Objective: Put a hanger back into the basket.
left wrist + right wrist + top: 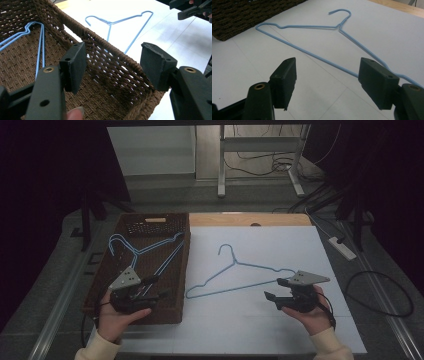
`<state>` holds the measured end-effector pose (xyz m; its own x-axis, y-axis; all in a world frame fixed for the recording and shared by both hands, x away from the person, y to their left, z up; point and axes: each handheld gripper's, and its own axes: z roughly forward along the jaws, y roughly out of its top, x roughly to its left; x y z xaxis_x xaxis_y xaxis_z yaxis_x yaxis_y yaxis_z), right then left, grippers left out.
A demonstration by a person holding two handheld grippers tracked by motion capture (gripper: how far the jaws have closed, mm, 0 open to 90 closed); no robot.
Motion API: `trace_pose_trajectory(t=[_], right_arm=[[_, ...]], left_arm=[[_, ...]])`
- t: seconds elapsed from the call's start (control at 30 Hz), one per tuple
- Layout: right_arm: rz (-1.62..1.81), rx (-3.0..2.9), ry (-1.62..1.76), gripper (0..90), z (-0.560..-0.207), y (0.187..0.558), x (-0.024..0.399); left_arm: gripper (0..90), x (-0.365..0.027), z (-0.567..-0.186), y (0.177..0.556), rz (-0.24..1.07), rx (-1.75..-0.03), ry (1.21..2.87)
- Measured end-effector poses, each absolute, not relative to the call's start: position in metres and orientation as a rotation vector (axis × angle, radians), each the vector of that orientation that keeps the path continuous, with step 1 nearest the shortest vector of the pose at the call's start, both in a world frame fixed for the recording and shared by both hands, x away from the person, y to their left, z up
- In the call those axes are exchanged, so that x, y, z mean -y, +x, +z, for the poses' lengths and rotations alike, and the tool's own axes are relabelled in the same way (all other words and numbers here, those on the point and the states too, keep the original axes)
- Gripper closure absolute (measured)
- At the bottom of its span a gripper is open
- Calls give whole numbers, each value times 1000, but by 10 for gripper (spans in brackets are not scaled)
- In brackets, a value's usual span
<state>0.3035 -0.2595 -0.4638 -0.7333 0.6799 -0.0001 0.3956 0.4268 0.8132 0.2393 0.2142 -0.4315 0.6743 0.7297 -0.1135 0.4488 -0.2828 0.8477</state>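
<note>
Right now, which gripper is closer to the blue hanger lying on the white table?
Right. The right gripper sits open at the blue hanger's right end, nearly touching. The left gripper hovers open over the woven basket, its wall between.

In the right gripper view the blue hanger (pixel 317 26) on the table runs behind one black jaw, its shoulder end cut off at the right edge. In the left gripper view the basket (pixel 100 42) wall hides its lower bar.
</note>
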Motion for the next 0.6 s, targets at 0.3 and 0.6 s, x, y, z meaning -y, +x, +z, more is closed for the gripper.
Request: trace_pose_trajectory(t=[0.3, 0.6], right_arm=[[1162, -2425, 935, 359, -465, 319, 234], [1053, -2515, 953, 541, -478, 350, 197]], left_arm=[[374, -213, -432, 239, 362, -910, 1937], [373, -211, -434, 240, 357, -909, 1948]])
